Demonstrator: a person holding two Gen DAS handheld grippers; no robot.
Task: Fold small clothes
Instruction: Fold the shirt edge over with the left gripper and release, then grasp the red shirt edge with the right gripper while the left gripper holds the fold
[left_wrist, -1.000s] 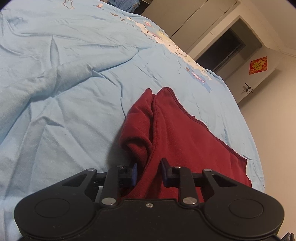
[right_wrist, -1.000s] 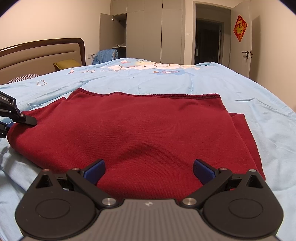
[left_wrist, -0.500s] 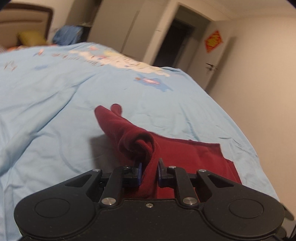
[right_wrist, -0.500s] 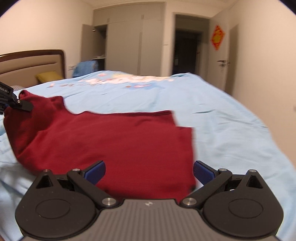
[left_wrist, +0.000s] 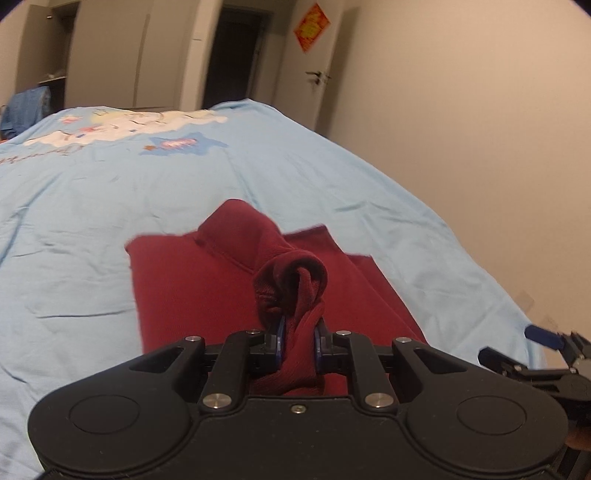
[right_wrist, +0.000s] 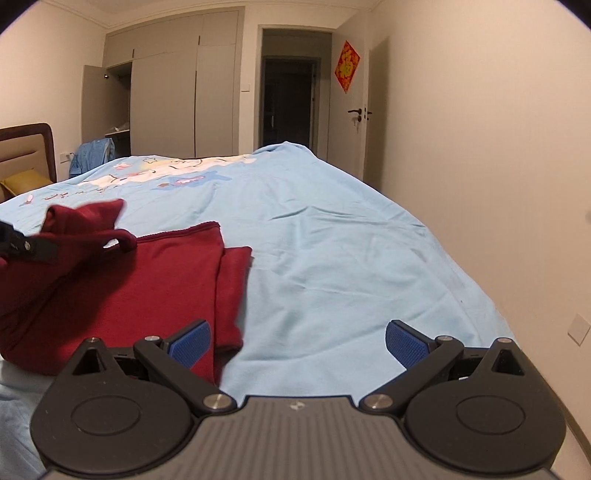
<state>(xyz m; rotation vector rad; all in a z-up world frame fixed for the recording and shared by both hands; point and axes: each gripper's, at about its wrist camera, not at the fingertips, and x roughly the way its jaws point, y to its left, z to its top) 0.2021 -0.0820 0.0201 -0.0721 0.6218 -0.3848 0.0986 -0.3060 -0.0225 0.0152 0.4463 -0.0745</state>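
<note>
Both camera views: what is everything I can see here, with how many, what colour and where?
Dark red knit garment: one, dark red, lying on the bed at the near left, one bunched part lifted.
Light blue printed bedsheet: one, light blue with cartoon print, covering the bed.
Brown padded headboard: one, brown and beige, far left.
Grey built-in wardrobe: one, grey, back wall, one door open.
Blue cloth: one, blue, hanging by the wardrobe.
Red diamond door decoration: one, red and gold, on the white door.
Dark doorway: one, back wall.
Left tool: one, black with blue pads, shut on the garment's bunched part.
Right tool: one, black with blue pads, open, above the garment's edge and the sheet.
</note>
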